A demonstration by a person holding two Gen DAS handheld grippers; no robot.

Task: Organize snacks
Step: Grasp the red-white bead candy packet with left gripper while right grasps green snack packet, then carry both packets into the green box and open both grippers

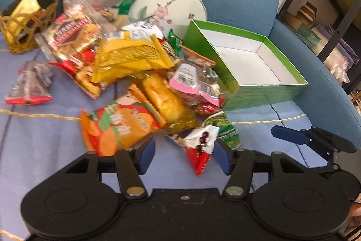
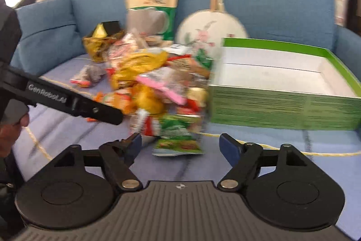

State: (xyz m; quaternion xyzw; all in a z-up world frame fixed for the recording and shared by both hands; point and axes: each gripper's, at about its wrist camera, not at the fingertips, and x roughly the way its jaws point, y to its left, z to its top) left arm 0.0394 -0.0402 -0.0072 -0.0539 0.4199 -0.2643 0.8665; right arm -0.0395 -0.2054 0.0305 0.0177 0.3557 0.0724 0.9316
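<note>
Snack packets piled on blanket-covered sofa seat, against left wall of empty green box, which stands toward seat's right edge. Packets light, soft, crinkly, slippery film; contents probably crush easily. Best hold: flat sealed end, gentle pinch. Left gripper jaws half spread around red-white packet at pile's front edge; pads seem not yet pressing, blur makes it unsure. Right gripper jaws spread, holding nothing, green packet just ahead between them.
</note>
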